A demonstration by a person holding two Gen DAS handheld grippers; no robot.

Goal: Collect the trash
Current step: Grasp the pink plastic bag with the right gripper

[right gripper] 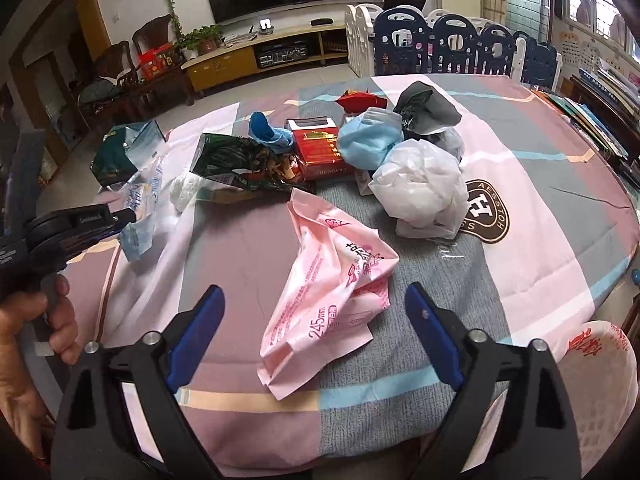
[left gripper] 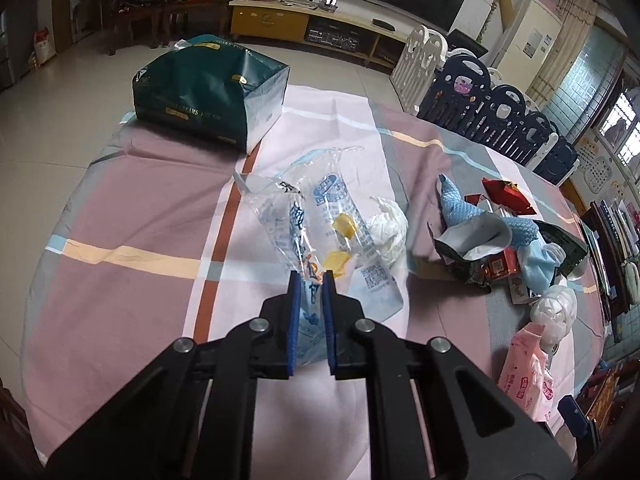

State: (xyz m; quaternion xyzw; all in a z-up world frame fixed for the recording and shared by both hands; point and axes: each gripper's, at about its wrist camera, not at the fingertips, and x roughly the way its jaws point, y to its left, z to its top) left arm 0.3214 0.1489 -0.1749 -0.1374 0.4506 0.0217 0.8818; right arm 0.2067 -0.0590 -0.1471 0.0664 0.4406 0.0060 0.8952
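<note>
My left gripper is shut on the near end of a clear plastic bag with blue print, which lies on the table with yellow scraps inside; it also shows in the right wrist view. My right gripper is open, its fingers on either side of a crumpled pink wrapper on the table. Behind it lies a heap of trash: a white plastic bag, a blue mask, a red box, a dark green snack packet.
A dark green paper bag stands at the table's far left corner. A white tissue wad lies beside the clear bag. A white bag with red print hangs at the near right edge. A fence of blue and white panels stands beyond the table.
</note>
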